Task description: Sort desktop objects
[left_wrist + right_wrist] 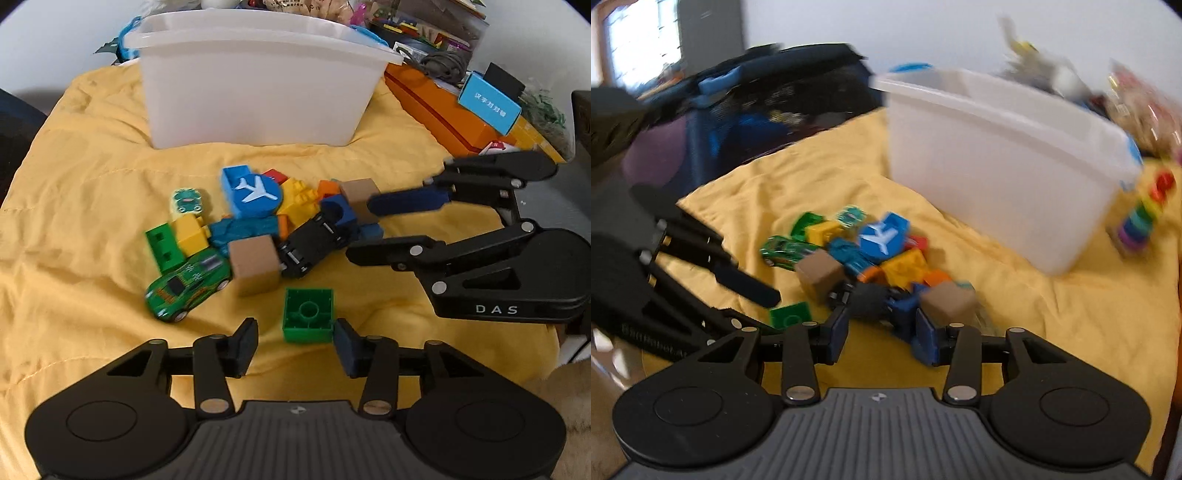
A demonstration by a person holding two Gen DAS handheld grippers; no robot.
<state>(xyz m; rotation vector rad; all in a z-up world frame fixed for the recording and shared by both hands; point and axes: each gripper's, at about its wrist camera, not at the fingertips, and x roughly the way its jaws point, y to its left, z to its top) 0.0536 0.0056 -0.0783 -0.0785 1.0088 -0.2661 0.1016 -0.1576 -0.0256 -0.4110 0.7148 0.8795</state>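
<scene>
Between the left gripper's (295,343) wide-open, empty jaws sits a square green plastic building brick (308,314), its edge touching one jaw, so closing off-centre could likely shove it aside, while the right gripper (882,332), equally open and empty, crowds the toy pile (864,258).

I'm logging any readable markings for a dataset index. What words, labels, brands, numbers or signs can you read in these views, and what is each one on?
"DAS": on the black body of the right gripper.
White airplane sign, no words: on the round blue block.
White Chinese characters on the blue box: too blurred to read.
Markings on the green toy car: blurred, unreadable.
White lettering on the left gripper body, right wrist view: too blurred to read.
</scene>
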